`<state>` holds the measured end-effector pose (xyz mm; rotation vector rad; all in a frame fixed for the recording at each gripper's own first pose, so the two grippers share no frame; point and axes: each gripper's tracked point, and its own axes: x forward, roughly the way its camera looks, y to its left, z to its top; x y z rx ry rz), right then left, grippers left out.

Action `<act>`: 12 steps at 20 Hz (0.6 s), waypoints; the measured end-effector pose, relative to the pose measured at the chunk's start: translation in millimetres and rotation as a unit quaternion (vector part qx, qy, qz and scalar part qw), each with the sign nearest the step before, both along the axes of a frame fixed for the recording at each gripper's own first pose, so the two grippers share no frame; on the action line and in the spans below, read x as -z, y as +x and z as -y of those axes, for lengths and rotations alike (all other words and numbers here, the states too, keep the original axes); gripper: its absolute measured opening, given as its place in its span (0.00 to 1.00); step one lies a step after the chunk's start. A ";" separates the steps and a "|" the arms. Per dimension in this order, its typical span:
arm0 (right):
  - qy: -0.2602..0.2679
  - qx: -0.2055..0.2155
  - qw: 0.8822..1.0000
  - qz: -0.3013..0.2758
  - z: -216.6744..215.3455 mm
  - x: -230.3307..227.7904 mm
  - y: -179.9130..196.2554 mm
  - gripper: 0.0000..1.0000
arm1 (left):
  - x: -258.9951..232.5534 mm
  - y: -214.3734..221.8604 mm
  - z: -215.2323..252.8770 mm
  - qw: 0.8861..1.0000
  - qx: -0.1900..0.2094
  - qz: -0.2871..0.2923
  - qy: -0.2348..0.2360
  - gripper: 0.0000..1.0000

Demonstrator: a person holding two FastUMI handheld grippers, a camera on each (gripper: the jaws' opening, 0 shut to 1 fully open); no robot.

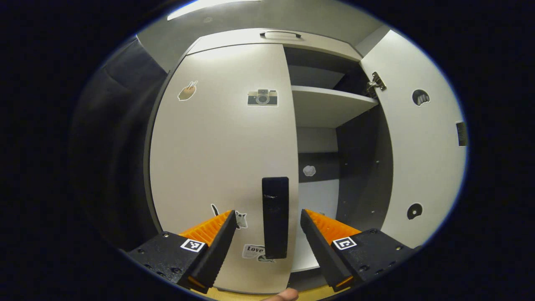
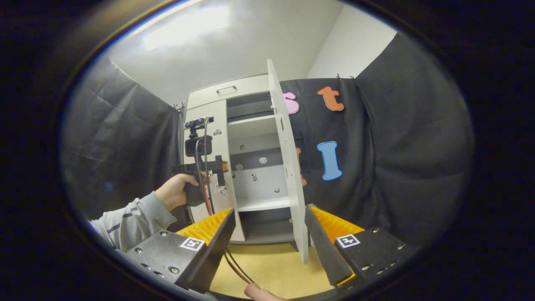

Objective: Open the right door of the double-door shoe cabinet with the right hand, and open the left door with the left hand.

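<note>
In the left gripper view the white left door [image 1: 221,138] of the shoe cabinet is closed and carries small stickers. Its black upright handle [image 1: 275,217] stands between the fingers of my left gripper [image 1: 267,215], which is open and not pressing on it. The right door [image 1: 422,146] is swung wide open. The right gripper view shows that door [image 2: 288,167] edge-on, its lower edge just inside my right gripper [image 2: 268,211], which is open and holds nothing. Farther off, a hand holds the left gripper [image 2: 200,167] against the left door [image 2: 217,113].
Behind the open door are bare shelves [image 1: 330,104] and a dark inner wall [image 1: 363,167]. A drawer front with a handle [image 1: 280,34] tops the cabinet. The cabinet stands on a wooden surface [image 2: 271,267]. Black cloth [image 2: 397,167] hangs on both sides. A grey sleeve [image 2: 129,221] reaches in from the left.
</note>
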<state>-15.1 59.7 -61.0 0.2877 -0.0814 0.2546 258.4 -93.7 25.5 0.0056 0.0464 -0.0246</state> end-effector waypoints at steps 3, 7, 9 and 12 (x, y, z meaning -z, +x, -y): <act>0.002 -0.002 1.000 0.008 -1.4 -1.1 -10.3 0.98 | 26.0 14.1 7.6 0.998 0.011 -0.054 -0.015 0.85; -0.003 0.000 1.000 0.024 -1.9 -2.9 -20.1 0.98 | 30.1 15.2 8.0 0.998 0.007 -0.058 -0.003 0.63; -0.003 -0.001 1.000 0.024 -3.6 -2.7 -20.4 0.94 | 29.4 16.0 13.7 0.998 0.011 -0.059 -0.006 0.60; -0.012 -0.003 1.000 0.015 -4.0 0.6 -20.8 0.99 | 29.2 16.8 18.3 0.998 0.016 -0.056 -0.023 0.34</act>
